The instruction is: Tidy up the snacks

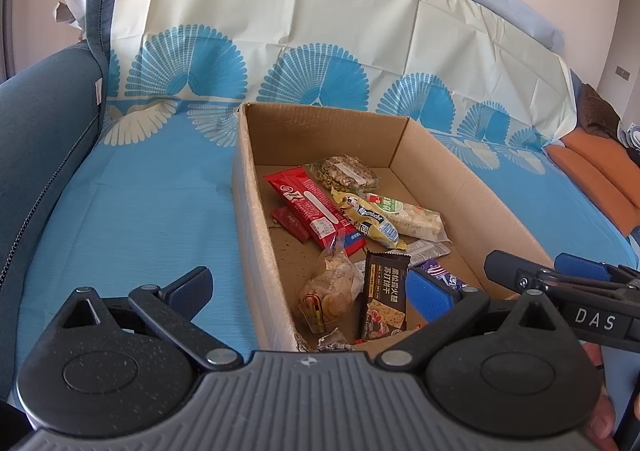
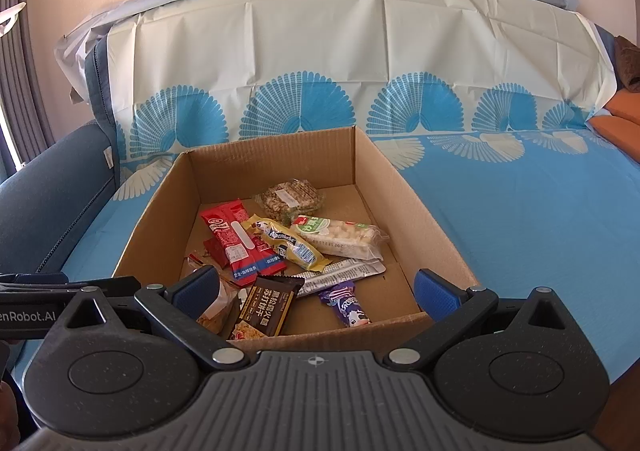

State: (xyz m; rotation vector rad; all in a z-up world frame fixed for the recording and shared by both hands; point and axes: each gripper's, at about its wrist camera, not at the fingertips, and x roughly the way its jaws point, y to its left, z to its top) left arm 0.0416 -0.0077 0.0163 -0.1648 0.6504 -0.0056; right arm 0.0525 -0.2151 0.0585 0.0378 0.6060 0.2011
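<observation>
Where the near wall of the cardboard box (image 2: pixel 256 167) rises, the lower ends of the dark cracker packet (image 2: pixel 267 309) and the clear bag of chips (image 1: pixel 334 289) are cut off in the right wrist view, and the small red packet (image 1: pixel 290 223) is mostly buried under the long red wrapper (image 1: pixel 314 207). All snacks lie inside the box on the blue cloth (image 2: pixel 540 231). The red wrapper's long axis runs from 11 to 5 o'clock, as does the yellow bar (image 2: pixel 290 243); the white rice-cracker pack (image 2: pixel 340 237) runs 10 to 4, the purple candy (image 2: pixel 347 303) 11 to 5. Print on the silver sachet (image 2: pixel 344 273) is unreadable. The left gripper (image 1: pixel 316 291) and right gripper (image 2: pixel 316 287) both hover spread wide, holding nothing, at the box's 6 o'clock edge.
</observation>
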